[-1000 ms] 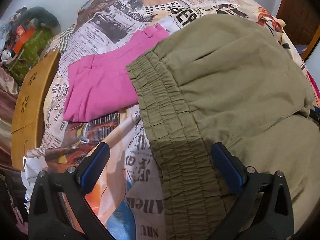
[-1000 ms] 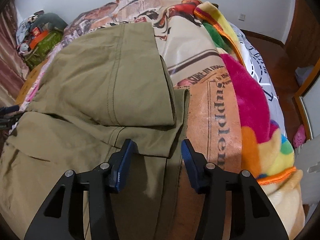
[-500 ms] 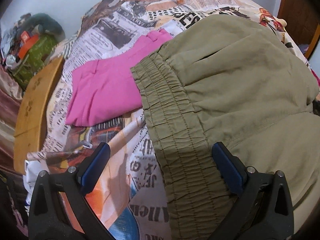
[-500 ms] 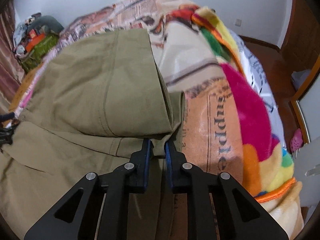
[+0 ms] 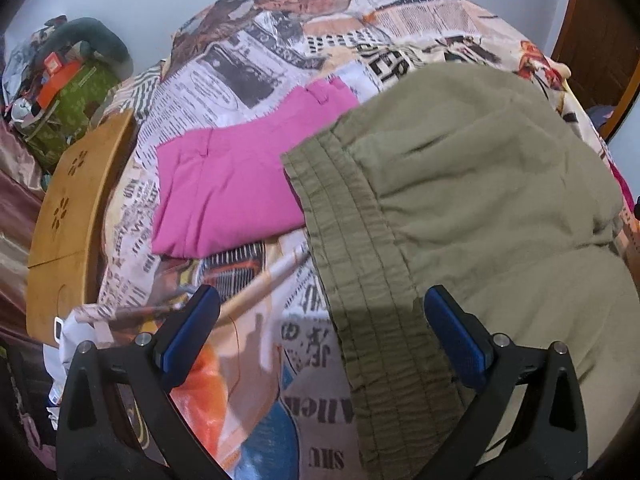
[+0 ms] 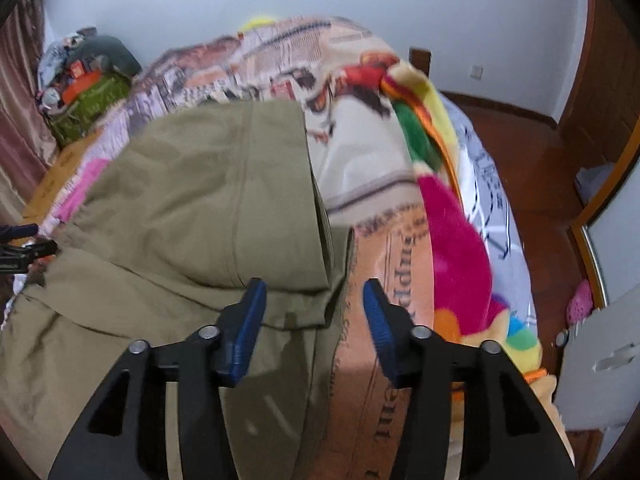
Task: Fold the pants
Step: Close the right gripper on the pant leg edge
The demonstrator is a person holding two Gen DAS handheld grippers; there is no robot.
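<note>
Olive-green pants lie folded on a bed with a newspaper-print cover. Their elastic waistband runs down between the blue pads of my left gripper, which hangs open above it without touching. In the right wrist view the folded leg end of the pants lies ahead of my right gripper. Its jaws are opening above the cloth's right edge, and the pads press on nothing. The left gripper's tip shows at the far left edge.
Folded pink pants lie beside the olive waistband. A wooden board and a pile of bags sit at the bed's left. A colourful fleece blanket drapes the right side. Wooden floor and a door lie beyond.
The right gripper shut on the edge of the olive fold, then opened and rose off it. The left gripper stayed open over the waistband.
</note>
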